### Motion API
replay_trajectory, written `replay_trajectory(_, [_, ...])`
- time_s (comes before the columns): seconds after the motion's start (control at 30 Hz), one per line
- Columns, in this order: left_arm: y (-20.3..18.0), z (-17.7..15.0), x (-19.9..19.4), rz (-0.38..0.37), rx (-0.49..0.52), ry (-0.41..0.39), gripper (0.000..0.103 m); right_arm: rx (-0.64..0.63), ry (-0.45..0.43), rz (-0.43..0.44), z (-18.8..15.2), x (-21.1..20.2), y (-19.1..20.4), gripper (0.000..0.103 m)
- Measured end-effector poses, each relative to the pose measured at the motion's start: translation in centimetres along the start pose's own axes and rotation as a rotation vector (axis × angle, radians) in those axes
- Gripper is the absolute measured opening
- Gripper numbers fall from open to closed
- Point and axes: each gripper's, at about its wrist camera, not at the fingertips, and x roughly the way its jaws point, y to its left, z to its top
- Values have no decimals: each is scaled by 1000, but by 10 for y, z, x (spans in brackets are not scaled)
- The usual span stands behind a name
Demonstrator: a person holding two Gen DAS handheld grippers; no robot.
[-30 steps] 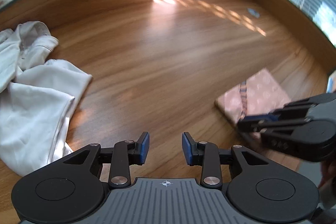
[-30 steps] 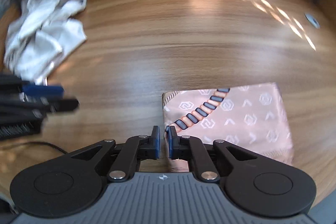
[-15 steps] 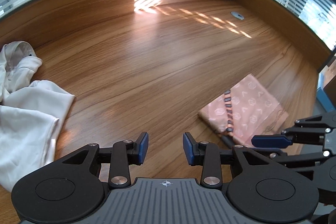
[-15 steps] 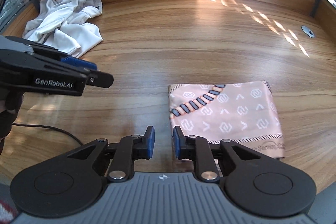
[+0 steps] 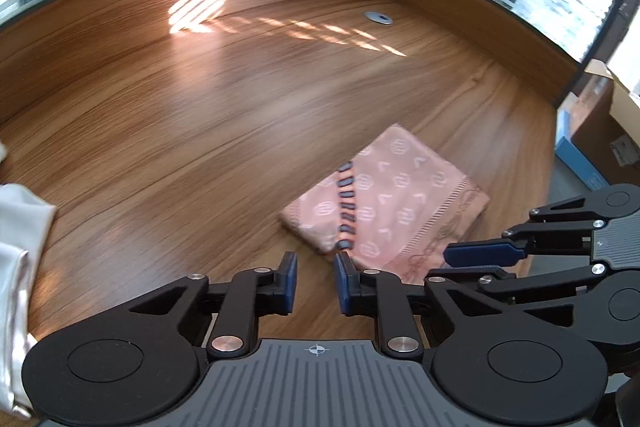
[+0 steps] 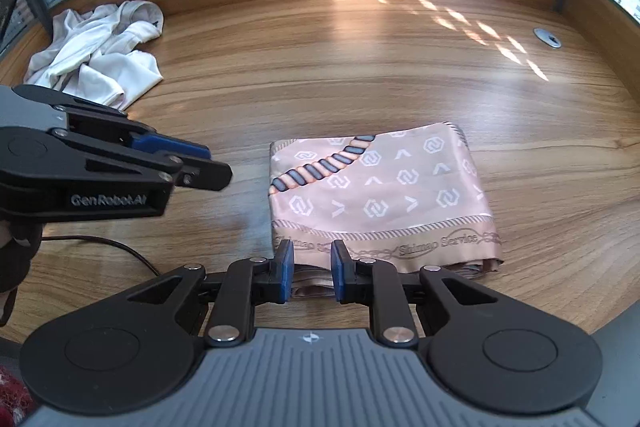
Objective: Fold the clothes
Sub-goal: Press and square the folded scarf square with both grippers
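Wooden table (image 6: 360,75) lies bare beyond folded pink scarf (image 6: 380,187)

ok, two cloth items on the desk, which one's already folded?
The pink patterned scarf, a neat flat rectangle just ahead of the right gripper. The white garment lies crumpled at the far left.

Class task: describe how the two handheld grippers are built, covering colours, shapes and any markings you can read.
The left gripper and the right gripper match: black linkage arms with silver pivot pins, blue pads on the fingers, round black discs either side, and a ribbed grey body bearing a small crosshair mark. The left one's side reads "GenRobot.AI" in the right wrist view.
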Motion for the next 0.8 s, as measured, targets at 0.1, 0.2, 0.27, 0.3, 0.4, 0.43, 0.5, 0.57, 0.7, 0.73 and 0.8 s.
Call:
replay_trajectory(0.1, [-11, 5, 8, -25, 12, -7, 19, 11, -15, -7, 1, -4, -6, 23])
replay_trajectory(0.2, [-19, 2, 18, -40, 24, 17, 19, 12, -11, -19, 2, -4, -13, 23])
replay_trajectory(0.27, [-24, 0, 24, -49, 31, 36, 19, 1, -9, -25, 4, -6, -21, 23])
replay_trajectory(0.3, [-27, -1, 27, -53, 35, 45, 19, -5, -8, -28, 5, -6, -25, 23])
replay_trajectory(0.4, [-31, -6, 33, -61, 30, 69, 19, -22, -5, -37, 9, -8, -37, 23])
replay_trajectory(0.43, [-31, -9, 33, -58, 19, 73, 19, -27, -4, -40, 10, -8, -41, 23])
replay_trajectory(0.5, [-30, -13, 32, -45, -7, 77, 19, -46, 2, -45, 13, -9, -52, 23])
replay_trajectory(0.57, [-27, -16, 25, -33, -73, 59, 19, -76, 10, -43, 19, -8, -65, 23])
replay_trajectory(0.7, [-20, -22, 12, -8, -225, 28, 28, -148, 27, -12, 35, -7, -95, 23])
replay_trajectory(0.73, [-20, -24, 11, -3, -263, 26, 29, -163, 33, -1, 38, -7, -102, 23])
replay_trajectory(0.8, [-19, -27, 11, 9, -350, 22, 30, -188, 53, 31, 45, -5, -117, 23])
